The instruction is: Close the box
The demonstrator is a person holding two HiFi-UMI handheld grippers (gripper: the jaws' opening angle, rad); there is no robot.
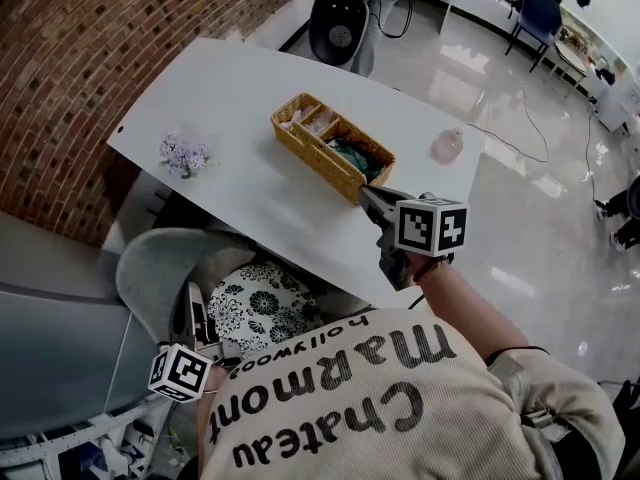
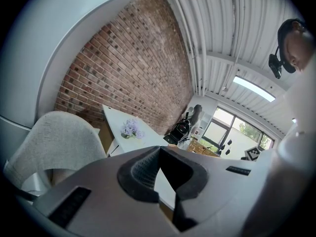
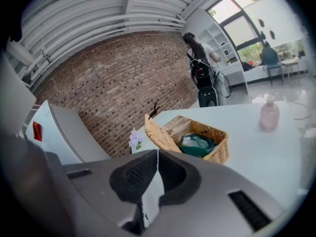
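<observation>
The box is a woven wicker basket on the white table. In the right gripper view the basket has its lid tilted up at the left side, with green cloth showing inside. My right gripper is shut with nothing in it, and its tips are just off the basket's near corner. My left gripper hangs low beside the grey chair, off the table, also shut with nothing between its fingers. Far off in the left gripper view, the basket is small.
A bunch of purple flowers lies at the table's left end. A pink vase stands near the far right edge. A black-and-white patterned cushion rests on the chair. A black office chair stands beyond the table, a brick wall at left.
</observation>
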